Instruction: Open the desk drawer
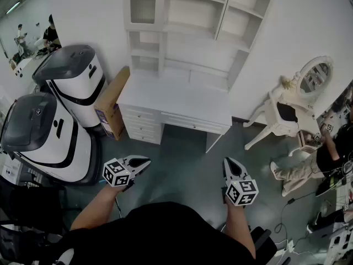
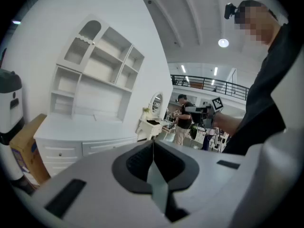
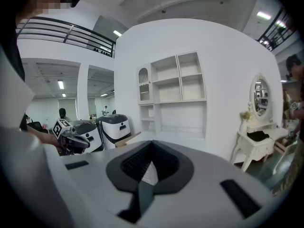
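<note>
The left gripper [image 1: 146, 160] and right gripper [image 1: 226, 161] are held side by side above the grey floor [image 1: 187, 153], each with its jaws pressed together on nothing. The long white desk drawer [image 1: 193, 123] sits shut under the top of the white wooden shelved desk [image 1: 176, 101], well apart from both grippers.

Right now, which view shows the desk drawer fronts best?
Head view: all the drawer fronts show, unblocked, though steeply from above. The left gripper view sees them face-on but cuts off the lower ones. The right gripper view doesn't show them.
</note>
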The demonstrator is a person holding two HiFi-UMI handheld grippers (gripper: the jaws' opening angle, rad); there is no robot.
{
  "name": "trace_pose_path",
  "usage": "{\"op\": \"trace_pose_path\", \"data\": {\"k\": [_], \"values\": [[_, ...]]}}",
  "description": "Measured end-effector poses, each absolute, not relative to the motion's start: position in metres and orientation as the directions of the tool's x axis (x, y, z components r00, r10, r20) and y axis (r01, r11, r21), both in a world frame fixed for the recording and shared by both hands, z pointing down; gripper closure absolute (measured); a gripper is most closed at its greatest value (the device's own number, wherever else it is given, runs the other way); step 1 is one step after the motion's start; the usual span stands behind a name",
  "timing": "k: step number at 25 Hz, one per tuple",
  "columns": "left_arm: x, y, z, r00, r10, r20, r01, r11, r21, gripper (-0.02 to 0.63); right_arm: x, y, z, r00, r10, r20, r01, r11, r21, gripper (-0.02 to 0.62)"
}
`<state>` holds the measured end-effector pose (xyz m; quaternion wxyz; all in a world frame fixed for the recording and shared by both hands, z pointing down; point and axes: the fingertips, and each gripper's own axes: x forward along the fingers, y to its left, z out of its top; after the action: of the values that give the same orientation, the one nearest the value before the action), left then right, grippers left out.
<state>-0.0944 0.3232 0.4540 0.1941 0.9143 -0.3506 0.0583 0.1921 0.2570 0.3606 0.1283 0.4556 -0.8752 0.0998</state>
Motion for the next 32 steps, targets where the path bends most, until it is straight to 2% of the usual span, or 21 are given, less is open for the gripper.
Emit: {"op": "trace_pose_path", "data": {"k": [5,19,27,32], "values": [[-0.114,0.32,0.442,0.75,-0.632,0.194,-0.66,-0.698,0.278,0.595,0.173,0.258,0.36,-0.54,-0.784,0.308,-0.831,0.554,-0.048,0.594],[-0.169,0.297,0.412,0.753,-0.637,0.165,-0.658,-0.72,0.222,0.597,0.131,0.274,0.358,-0.457,-0.841,0.289,-0.884,0.465,-0.046,0.594],[-0.158,0.258,0.383,0.717,-0.68,0.154,-0.697,-0.7,0.154,0.597,0.143,0.261,0.36,-0.453,-0.842,0.293,-0.887,0.46,-0.05,0.594],[-0.149,0.233,0.376,0.682,-0.706,0.192,-0.73,-0.672,0.121,0.597,0.153,0.226,0.368,-0.479,-0.83,0.285,-0.875,0.48,-0.071,0.594]]}}
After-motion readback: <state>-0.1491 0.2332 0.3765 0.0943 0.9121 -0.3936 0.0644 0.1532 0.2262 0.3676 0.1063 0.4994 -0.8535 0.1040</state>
